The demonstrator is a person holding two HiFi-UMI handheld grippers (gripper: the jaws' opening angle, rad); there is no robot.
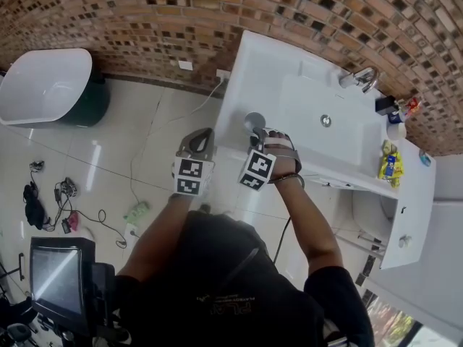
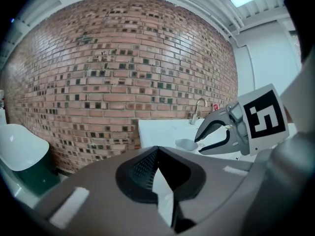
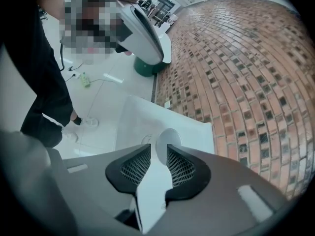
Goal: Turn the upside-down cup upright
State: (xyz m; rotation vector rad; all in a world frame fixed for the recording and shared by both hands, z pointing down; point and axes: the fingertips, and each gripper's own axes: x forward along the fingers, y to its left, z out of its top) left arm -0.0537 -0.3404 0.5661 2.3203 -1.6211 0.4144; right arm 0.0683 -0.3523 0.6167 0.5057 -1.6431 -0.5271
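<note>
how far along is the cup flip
Done, it seems: the pale grey round cup stands mouth-up on the white sink counter. In hand: nothing; the right gripper is open, pads off the cup, and the left gripper is shut and empty. Left: only backing away.

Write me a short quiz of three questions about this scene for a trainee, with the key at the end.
1. True or false: the right gripper clamps the cup.
2. What is the wall behind the sink made of? A tiles, B brick, C glass.
3. Fill in: the cup stands on the white ___.
Key: 1 false, the jaws are apart and the cup is just beyond their tips; 2 B; 3 counter.
</note>
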